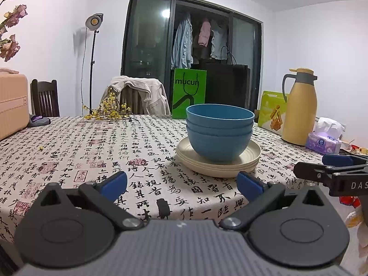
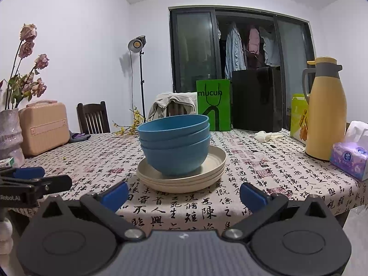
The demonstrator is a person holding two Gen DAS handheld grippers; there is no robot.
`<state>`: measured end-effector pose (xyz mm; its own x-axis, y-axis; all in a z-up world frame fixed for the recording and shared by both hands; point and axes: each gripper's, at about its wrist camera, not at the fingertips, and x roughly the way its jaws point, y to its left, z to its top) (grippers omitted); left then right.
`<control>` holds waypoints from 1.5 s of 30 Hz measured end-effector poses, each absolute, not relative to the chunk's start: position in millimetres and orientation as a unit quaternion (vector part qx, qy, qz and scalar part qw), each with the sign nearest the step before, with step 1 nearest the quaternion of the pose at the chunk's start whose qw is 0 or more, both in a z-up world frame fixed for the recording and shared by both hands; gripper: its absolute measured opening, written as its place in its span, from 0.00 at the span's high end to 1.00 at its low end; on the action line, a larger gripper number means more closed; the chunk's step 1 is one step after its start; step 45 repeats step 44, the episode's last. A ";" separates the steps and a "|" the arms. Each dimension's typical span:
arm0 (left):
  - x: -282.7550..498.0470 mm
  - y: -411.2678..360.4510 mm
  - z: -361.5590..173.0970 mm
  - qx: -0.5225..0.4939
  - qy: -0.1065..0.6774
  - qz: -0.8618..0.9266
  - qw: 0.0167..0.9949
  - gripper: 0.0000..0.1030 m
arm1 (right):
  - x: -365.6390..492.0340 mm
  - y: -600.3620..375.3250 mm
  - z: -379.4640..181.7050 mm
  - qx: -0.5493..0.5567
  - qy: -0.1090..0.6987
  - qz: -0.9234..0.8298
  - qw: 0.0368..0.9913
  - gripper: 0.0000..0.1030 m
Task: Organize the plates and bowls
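Note:
Three blue bowls sit nested on a stack of cream plates, near the front edge of a table with a calligraphy-print cloth. My left gripper is open and empty, just short of the plates at the table's front edge. My right gripper is open and empty too, close in front of the plate stack. Each gripper shows at the side of the other's view: the right one, the left one.
A yellow thermos jug, a tissue pack and a green snack box stand at the right. A peach case, a vase with dried roses and yellow flower sprigs lie left and back. Chairs and bags stand behind.

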<state>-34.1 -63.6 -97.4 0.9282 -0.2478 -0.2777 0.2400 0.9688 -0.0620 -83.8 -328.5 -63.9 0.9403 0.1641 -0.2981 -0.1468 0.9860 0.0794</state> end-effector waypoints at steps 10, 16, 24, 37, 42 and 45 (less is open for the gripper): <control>-35.6 -63.3 -98.2 -0.015 0.141 -0.127 0.982 0.00 | -84.6 -327.4 -65.7 0.026 0.154 0.082 0.984 0.00; -35.8 -62.9 -98.2 -0.015 0.141 -0.127 0.982 0.00 | -84.5 -327.3 -65.5 0.025 0.154 0.082 0.984 0.00; -34.7 -61.6 -97.7 -0.021 0.143 -0.122 0.982 0.00 | -84.4 -327.3 -65.9 0.025 0.154 0.083 0.984 0.00; -35.8 -61.5 -98.5 -0.023 0.139 -0.129 0.982 0.00 | -84.4 -327.0 -66.6 0.024 0.156 0.082 0.984 0.00; -36.2 -60.0 -98.5 -0.025 0.139 -0.128 0.982 0.00 | -84.1 -327.3 -66.3 0.024 0.155 0.083 0.984 0.00; -35.4 -59.8 -98.6 -0.027 0.143 -0.128 0.981 0.00 | -84.2 -327.1 -67.2 0.024 0.155 0.083 0.984 0.00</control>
